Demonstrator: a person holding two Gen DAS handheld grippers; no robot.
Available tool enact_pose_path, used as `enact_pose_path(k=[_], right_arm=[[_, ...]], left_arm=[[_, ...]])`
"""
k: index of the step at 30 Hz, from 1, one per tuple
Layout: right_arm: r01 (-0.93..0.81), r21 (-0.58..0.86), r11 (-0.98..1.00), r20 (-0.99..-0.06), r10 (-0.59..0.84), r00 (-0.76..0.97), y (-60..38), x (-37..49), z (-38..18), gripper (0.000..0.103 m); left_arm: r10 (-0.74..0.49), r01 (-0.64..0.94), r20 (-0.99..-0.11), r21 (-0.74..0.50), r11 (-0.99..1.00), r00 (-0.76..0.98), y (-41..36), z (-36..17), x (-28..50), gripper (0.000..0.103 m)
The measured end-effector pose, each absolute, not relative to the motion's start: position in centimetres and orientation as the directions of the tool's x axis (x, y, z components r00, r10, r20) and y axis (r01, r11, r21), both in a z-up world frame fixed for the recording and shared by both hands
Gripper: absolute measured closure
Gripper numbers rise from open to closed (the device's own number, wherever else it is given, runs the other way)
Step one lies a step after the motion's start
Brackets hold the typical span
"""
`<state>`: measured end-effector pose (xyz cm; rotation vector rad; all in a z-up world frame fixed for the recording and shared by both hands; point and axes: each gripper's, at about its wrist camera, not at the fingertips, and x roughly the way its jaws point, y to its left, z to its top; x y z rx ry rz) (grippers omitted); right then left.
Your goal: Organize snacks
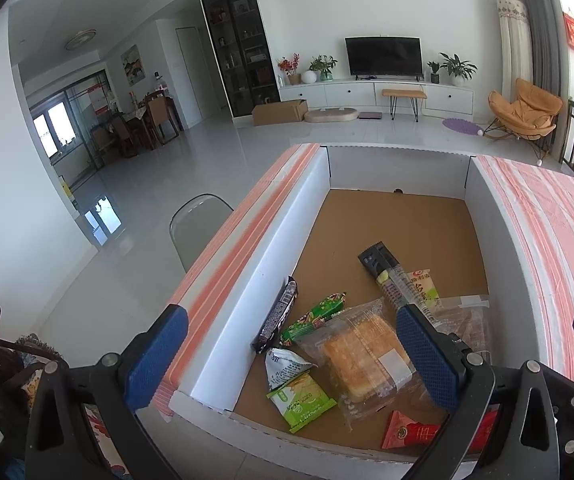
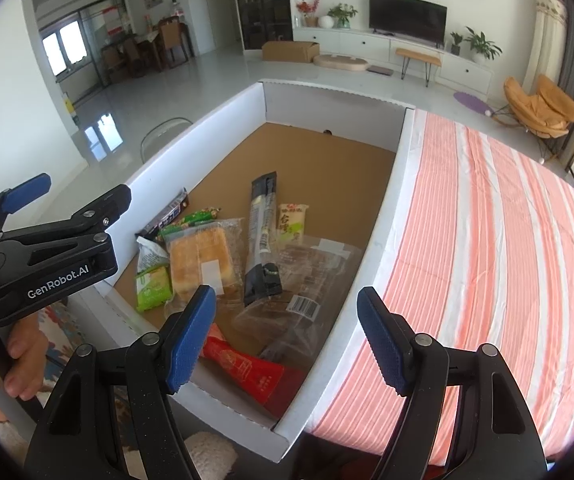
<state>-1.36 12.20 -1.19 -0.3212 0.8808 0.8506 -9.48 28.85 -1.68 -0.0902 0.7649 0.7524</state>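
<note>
L gripper [image 1: 291, 354] hovers over near-left corner of white-walled cardboard box w/ brown floor [image 1: 247, 248], jaws wide apart, nothing between the pads. Its L pad hangs outside the box wall, R pad over the clear-wrapped square yellow cake [image 1: 361, 360]

Below it, L to R: dark purple bar wrapper [image 1: 277, 316] against the wall, green stick pack [image 1: 315, 318], white/green pouch [image 1: 301, 400], the cake, red foil packet [image 1: 411, 434] at near edge

R gripper [image 2: 289, 340] also spread wide, empty, above near end of box. Ahead of it: long black/clear tube pack [image 2: 261, 240], cream sachet [image 2: 293, 220], clear bag of dark bread w/ barcode [image 2: 311, 276]. To its R, pink/white striped cloth [image 2: 487, 260] lies bare

Step (judged): all snacks seem boxed already; sorting/tidying stage. Next: pick one, prob. cake or red packet, lower, close on it w/o crushing
</note>
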Motion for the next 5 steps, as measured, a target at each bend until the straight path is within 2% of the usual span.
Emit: enact_pose_path(k=[5], right_arm=[[-0.769,0.086,0.633,-0.782,0.521,0.341,12.50,-1.63,-1.23,0.027]], left_arm=[[0.570,-0.654,-0.667,0.161,0.740,0.481,29.11,-2.01,-9.98,0.000]])
